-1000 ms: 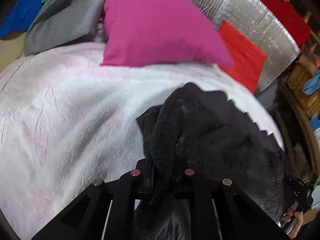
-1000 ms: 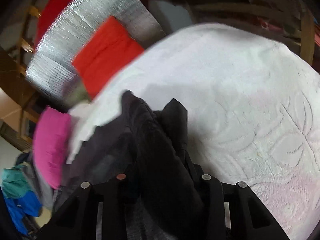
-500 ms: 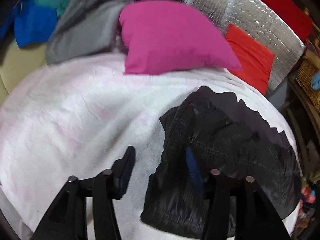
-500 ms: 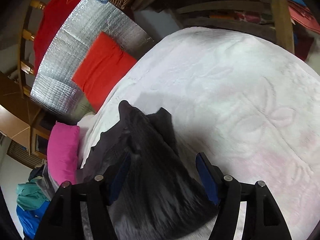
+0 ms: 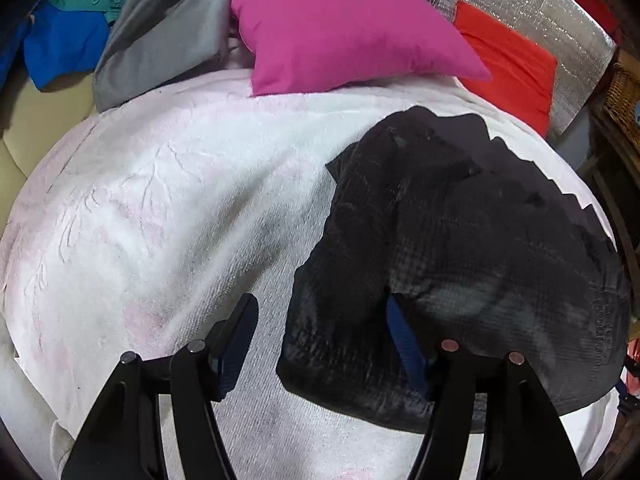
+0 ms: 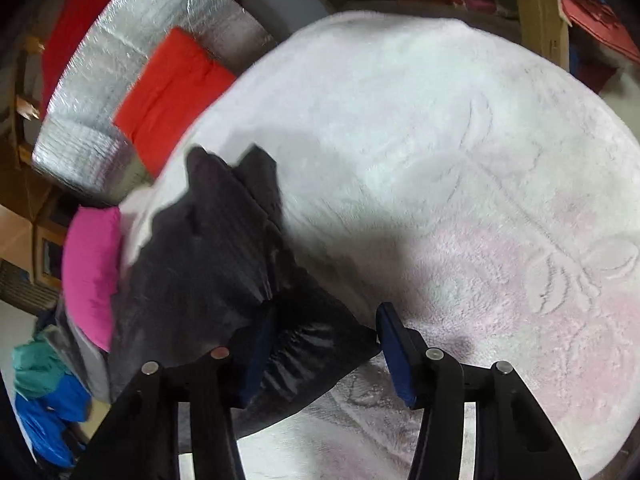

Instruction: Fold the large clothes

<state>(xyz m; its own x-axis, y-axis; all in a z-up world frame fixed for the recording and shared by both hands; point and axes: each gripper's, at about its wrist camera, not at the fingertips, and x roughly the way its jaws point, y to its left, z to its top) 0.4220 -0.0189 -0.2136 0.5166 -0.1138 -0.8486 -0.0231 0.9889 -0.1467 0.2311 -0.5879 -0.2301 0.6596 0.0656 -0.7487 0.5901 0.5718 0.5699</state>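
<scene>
The dark charcoal woven garment (image 5: 460,248) lies bunched on the white plush embossed blanket (image 5: 168,208). My left gripper (image 5: 320,344) is spread wide, its edge between the fingers; my right gripper (image 6: 324,344) likewise, released. At twelve o'clock, a magenta pillow (image 5: 340,28); at two, an orange-red cushion (image 5: 512,68).

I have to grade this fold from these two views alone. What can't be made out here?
- Black garment: left wrist view, its right side runs off the picture's edge; weave too dark to show seams or sleeves.
- Same garment, right wrist view: its near corner sits behind the right gripper, and motion blur smears the far edge.
- Grey clothing behind the pink pillow: partly hidden by it.
- Left gripper: jaws open, nothing held.
</scene>
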